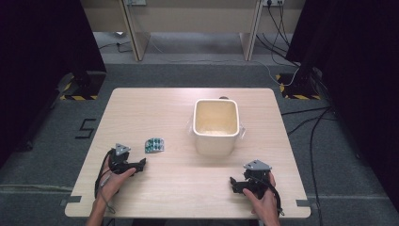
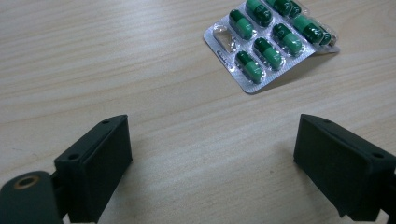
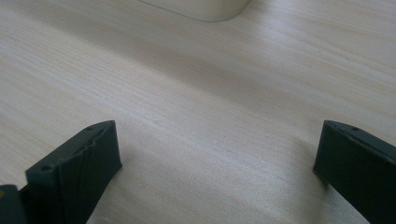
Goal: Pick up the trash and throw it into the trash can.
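- On the pale wood-grain table (image 1: 155, 113), near edge: both my grippers rest low, nothing held.
- Left gripper (image 1: 141, 164), about 7 o'clock on the table: jaws spread wide, empty; only bare tabletop between them in the left gripper view.
- Blister pack (image 2: 271, 42), just beyond my left jaws toward 1 o'clock: flat silvery foil sheet, glossy clear domes over two-tone green capsules, one pocket looks empty. A second sheet may lie under it; cannot tell.
- Risk: thin, slick foil lying flat. My blunt black jaws could skate over it or push it along the table instead of getting under an edge.
- Tub (image 1: 216, 126), centre, toward 12 o'clock from my right hand: cream, rounded-square, smooth walls, open top, seemingly empty.
- Risk: looks light; a careless knock could slide it.
- Right gripper (image 1: 232, 183), about 5 o'clock: jaws wide apart, empty.
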`<action>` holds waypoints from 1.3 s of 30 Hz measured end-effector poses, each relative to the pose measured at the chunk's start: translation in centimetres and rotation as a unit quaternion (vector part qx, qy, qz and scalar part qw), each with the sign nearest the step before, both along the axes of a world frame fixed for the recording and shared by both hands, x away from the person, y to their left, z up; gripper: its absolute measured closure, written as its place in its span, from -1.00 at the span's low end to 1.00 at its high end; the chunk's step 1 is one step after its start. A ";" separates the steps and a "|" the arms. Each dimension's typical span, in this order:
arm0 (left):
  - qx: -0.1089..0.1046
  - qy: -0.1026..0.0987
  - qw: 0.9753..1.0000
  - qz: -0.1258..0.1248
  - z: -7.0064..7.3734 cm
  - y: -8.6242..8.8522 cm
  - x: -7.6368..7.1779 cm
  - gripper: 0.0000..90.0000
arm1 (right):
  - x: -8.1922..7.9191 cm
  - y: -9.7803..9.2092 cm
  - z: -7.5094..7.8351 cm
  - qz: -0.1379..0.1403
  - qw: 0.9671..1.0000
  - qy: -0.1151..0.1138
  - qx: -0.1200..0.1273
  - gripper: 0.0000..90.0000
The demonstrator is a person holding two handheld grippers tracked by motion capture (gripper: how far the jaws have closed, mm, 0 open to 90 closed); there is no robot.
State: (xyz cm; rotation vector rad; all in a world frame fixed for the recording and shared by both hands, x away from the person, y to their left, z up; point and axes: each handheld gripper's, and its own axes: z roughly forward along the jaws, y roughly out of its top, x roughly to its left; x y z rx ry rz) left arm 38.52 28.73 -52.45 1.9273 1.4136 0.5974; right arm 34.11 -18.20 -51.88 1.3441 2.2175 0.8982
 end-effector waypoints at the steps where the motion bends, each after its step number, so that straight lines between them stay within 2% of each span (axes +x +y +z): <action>1: 0.000 0.000 1.000 0.000 0.0 0.0 0.0 -0.77 | 0.0 0.0 0.0 0.001 1.000 0.000 -0.001 -0.99; 16: -0.002 0.000 1.000 0.001 0.1 0.0 -0.1 -0.71 | 0.1 0.0 0.0 0.002 1.000 0.001 -0.002 -1.00; 22: -0.024 -0.005 1.000 -0.006 0.1 -0.1 -0.2 -0.67 | 0.1 0.0 0.0 0.002 1.000 0.001 -0.002 -1.00; 28: -0.034 -0.016 0.999 -0.007 0.3 -0.9 -0.2 -0.67 | 0.1 0.0 0.0 0.001 1.000 0.001 -0.002 -1.00; 36: -0.043 -0.020 0.999 -0.005 0.9 -1.8 0.1 -0.67 | 0.1 0.0 0.0 0.002 1.000 0.001 -0.002 -1.00; 39: -0.039 -0.019 0.999 -0.007 1.1 -2.4 0.4 -0.67 | 0.1 0.0 0.0 0.002 1.000 0.001 -0.002 -1.00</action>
